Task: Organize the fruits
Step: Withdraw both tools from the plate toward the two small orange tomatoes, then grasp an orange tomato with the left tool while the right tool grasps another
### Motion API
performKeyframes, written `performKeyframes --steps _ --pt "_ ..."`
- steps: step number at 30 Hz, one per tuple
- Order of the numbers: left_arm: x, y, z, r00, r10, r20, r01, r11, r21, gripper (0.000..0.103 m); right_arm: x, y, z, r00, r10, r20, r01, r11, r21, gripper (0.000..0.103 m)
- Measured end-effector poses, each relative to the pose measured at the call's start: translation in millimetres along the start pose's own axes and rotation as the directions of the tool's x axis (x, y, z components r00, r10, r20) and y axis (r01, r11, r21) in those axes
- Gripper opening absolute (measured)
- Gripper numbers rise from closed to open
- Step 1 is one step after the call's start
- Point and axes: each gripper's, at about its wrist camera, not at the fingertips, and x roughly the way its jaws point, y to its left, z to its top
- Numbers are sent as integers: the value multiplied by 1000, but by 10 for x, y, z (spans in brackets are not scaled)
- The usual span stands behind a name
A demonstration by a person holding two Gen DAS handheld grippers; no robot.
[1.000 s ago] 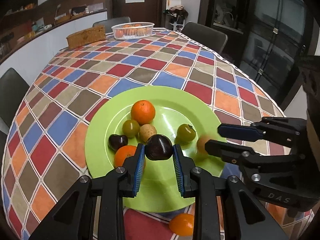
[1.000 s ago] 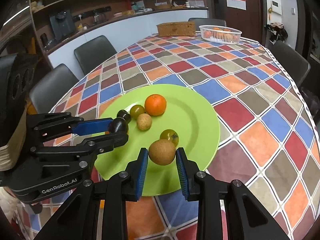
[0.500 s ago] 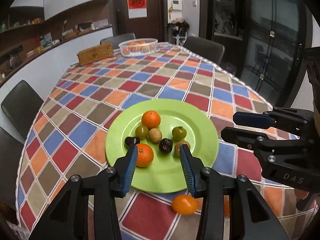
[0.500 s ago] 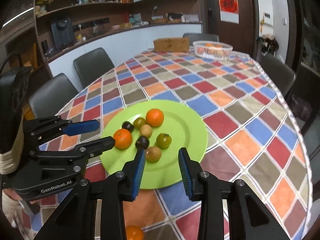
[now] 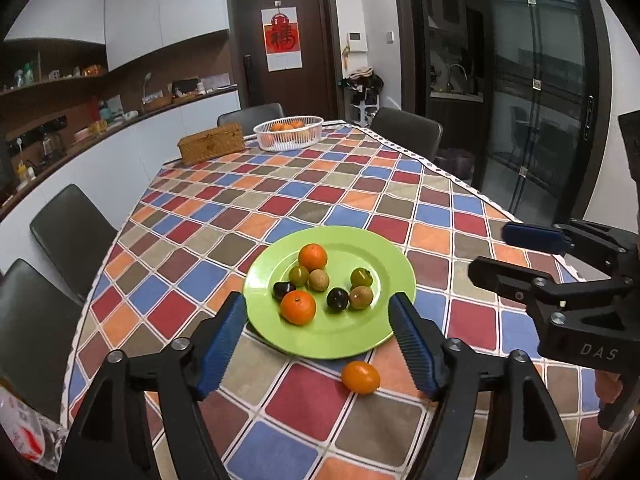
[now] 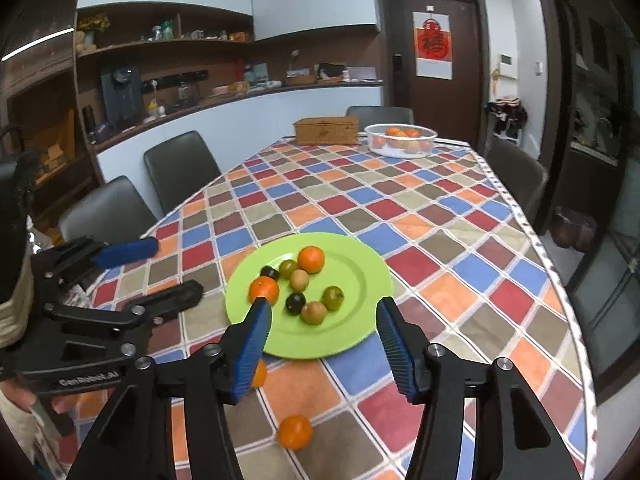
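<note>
A green plate (image 5: 352,332) on the checked tablecloth holds two oranges, two dark plums and several small green and brown fruits. A dark plum (image 5: 337,299) and a brown fruit (image 5: 361,297) lie side by side near its front. One loose orange (image 5: 361,377) lies on the cloth in front of the plate. The right wrist view shows it (image 6: 295,432) and a second loose orange (image 6: 259,374), half hidden by a finger. My left gripper (image 5: 317,299) and right gripper (image 6: 323,302) hover above and short of the plate. Their jaws are opening, with nothing between them.
A white basket of oranges (image 5: 288,132) and a wicker box (image 5: 211,148) stand at the table's far end. Dark chairs (image 5: 72,232) line the left side and far end. The table's edge runs along the right, beside glass doors (image 5: 540,100).
Both grippers let go of their fruit, the dark plum and the brown fruit, which now lie on the plate. Both pulled back and up, and their jaws spread wider.
</note>
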Motion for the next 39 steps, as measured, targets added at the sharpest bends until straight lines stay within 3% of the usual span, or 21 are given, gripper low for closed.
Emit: performKeyframes --steps 6,17,30,34,39 --pt "-33 1 -149 1000 -15 -14 15 999 31 79 -143 87 -158 998 -56 -1 56 998 5 69" --pt "57 8 -375 997 -79 -21 81 991 108 82 -48 226 -504 993 -86 -81 87 996 15 69" --pt "474 -93 -620 979 -165 -122 189 958 218 81 289 241 -866 971 -65 -229 78 996 49 69" --pt "643 -126 -658 974 -170 -151 202 952 230 81 388 221 -926 966 -49 -254 67 996 63 61" --pt "816 -165 -684 964 -186 -190 227 948 223 68 522 199 -992 957 -21 -288 46 996 82 52"
